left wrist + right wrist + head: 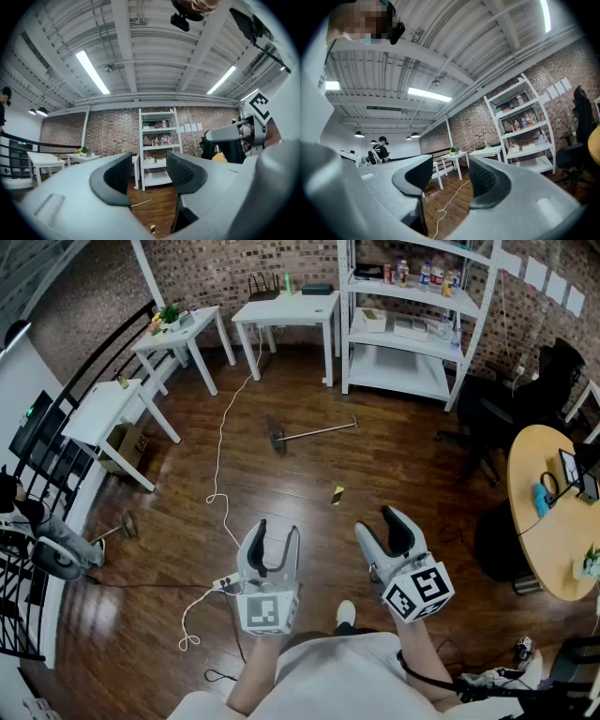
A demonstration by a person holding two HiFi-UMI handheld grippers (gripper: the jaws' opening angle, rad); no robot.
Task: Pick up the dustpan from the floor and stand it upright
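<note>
Currently the dustpan [317, 432] is lying flat on the floor [281, 488], well ahead of you, near the white shelf [398, 371]. You're holding the left gripper [279, 529] and right gripper [380, 524] level, fingers apart, gripping nothing.

Well ahead of the jaws of the left gripper [278, 529], we see the long-handled dustpan [314, 433] lying flat, its dark head too small to make out. In the left gripper view only a stretch of its handle shows in the gap between the jaws, and one end runs behind the left-hand jaw. A yellow thing [337, 494] just ahead of the jaws is too small for us to name. Off to the right of the jaws, the round table [548, 531] is cut by the frame's edge.
</note>
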